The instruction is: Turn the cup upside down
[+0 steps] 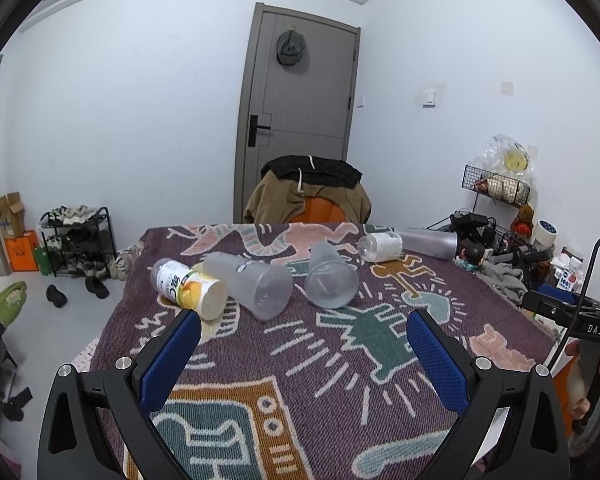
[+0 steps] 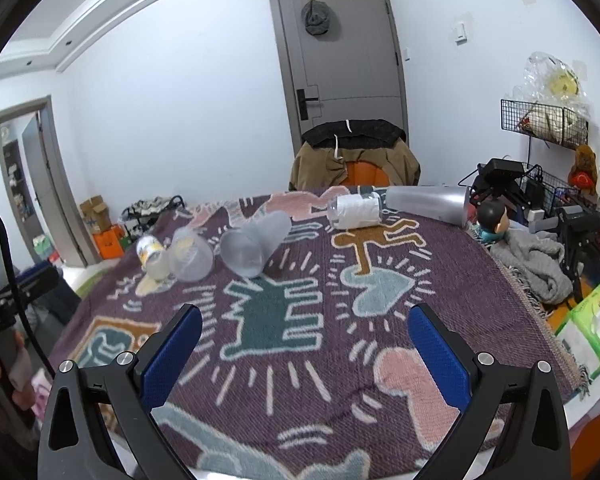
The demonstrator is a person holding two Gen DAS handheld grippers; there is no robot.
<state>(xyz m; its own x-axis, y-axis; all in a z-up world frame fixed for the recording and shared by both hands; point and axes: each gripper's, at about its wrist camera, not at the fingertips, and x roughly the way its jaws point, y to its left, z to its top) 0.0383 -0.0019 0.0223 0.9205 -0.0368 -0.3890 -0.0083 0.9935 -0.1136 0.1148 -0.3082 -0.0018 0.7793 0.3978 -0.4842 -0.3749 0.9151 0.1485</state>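
Note:
Several cups lie on their sides on a patterned table cloth [image 1: 300,360]. A frosted clear cup [image 1: 330,276] lies in the middle, its mouth toward me; it also shows in the right wrist view [image 2: 254,244]. A second frosted cup [image 1: 252,284] lies left of it, next to a yellow-and-white printed cup [image 1: 190,286]. A white-labelled cup [image 1: 380,246] and a long frosted cup [image 1: 428,242] lie at the far edge. My left gripper [image 1: 304,324] is open and empty, short of the cups. My right gripper [image 2: 305,320] is open and empty, nearer the table's front.
A chair draped with a brown jacket [image 1: 308,196] stands behind the table before a grey door [image 1: 300,80]. Wire racks and clutter [image 2: 540,200] crowd the right side, with a grey cloth [image 2: 536,260] on the table's right edge. A shoe rack [image 1: 76,240] stands at left.

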